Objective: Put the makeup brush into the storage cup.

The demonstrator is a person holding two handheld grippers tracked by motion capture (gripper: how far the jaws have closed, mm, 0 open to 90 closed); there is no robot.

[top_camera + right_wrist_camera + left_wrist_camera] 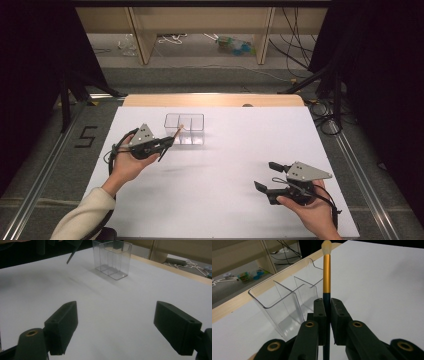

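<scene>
A thin brush point(326, 270) with a dark handle, a gold ferrule and a pale tuft is clamped between the jaws of my left gripper point(327, 307). In the high view the left gripper point(169, 142) hovers just left of a clear plastic organizer point(184, 129) with several compartments, and the brush tip point(180, 128) points toward its left side. The brush's tuft lies over the organizer's rim point(287, 293). My right gripper point(267, 175) is held low at the near right of the table, open and holding nothing point(122, 327), facing the organizer point(112, 258) from far off.
A white sheet point(225, 165) covers the table, with a wooden strip point(215, 100) along its far edge. Behind the table there are wooden shelf legs and cables on the floor. Metal rails run along both sides of the table.
</scene>
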